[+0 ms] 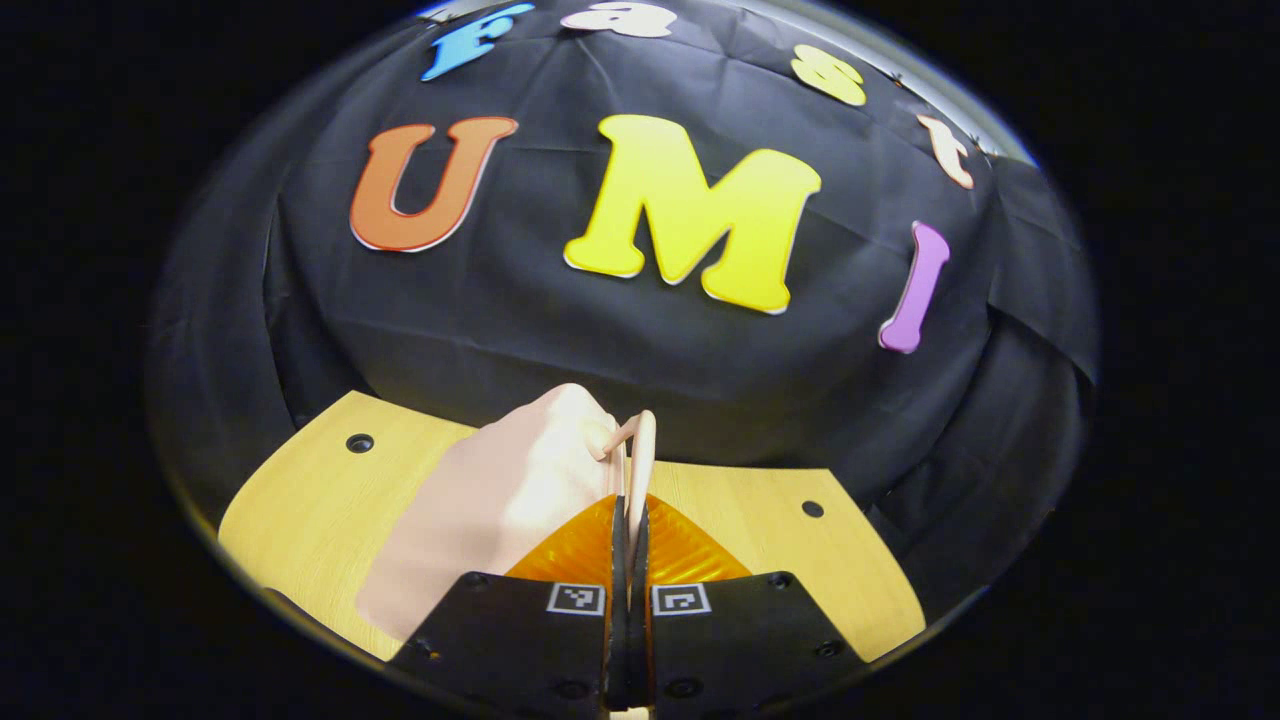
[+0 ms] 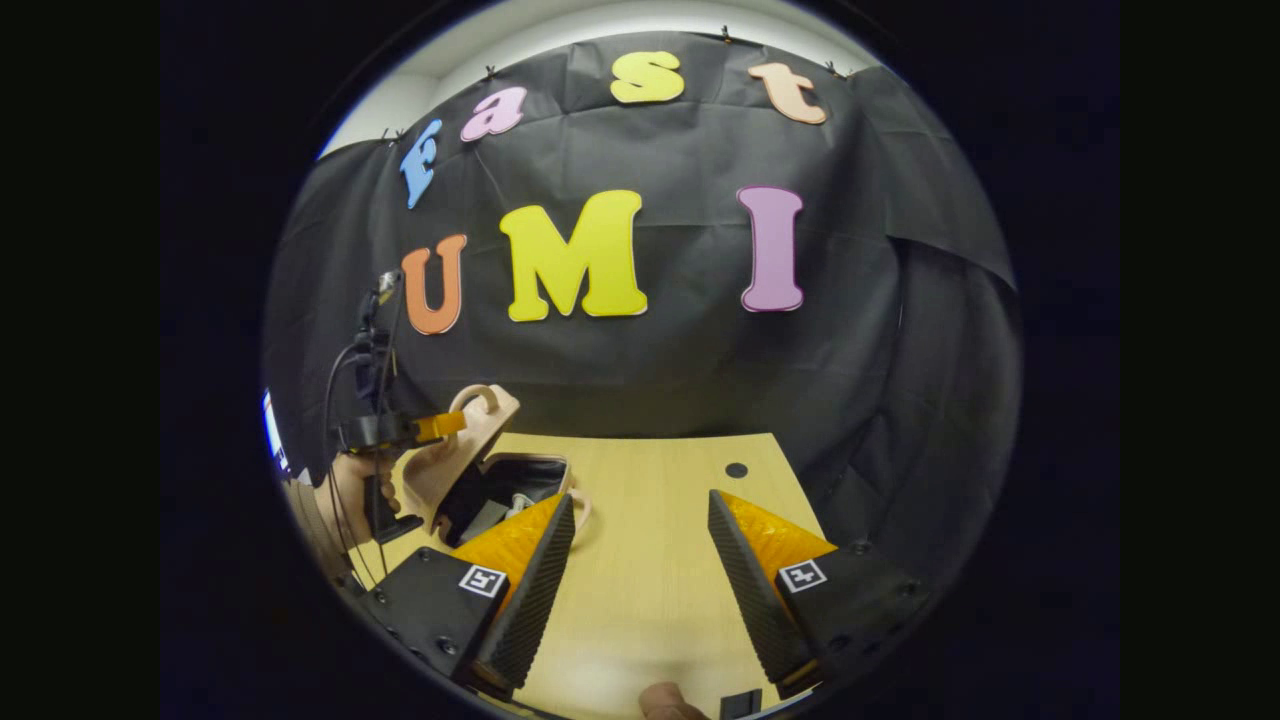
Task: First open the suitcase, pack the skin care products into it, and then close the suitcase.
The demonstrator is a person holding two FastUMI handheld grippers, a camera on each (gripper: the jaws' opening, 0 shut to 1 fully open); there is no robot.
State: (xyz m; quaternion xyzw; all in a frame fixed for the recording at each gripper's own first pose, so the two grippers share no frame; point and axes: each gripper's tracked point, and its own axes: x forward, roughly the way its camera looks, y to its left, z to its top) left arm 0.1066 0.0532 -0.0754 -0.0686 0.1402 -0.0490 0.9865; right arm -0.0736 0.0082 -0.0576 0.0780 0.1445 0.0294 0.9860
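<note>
Suitcase (image 2: 470,470), pale pink, stands open at nine o'clock on your wooden table (image 2: 660,560), its lid (image 1: 500,500) tilted up and dark inside. Your left gripper (image 1: 628,520) is clamped on the lid's curved handle (image 1: 640,450). Your right gripper (image 2: 640,545) is spread wide above bare wood.

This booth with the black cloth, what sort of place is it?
Probably a staged recording booth, not a home: a draped black cloth wall, a bare light wooden table, and a small beige suitcase held open by the left tool.
</note>
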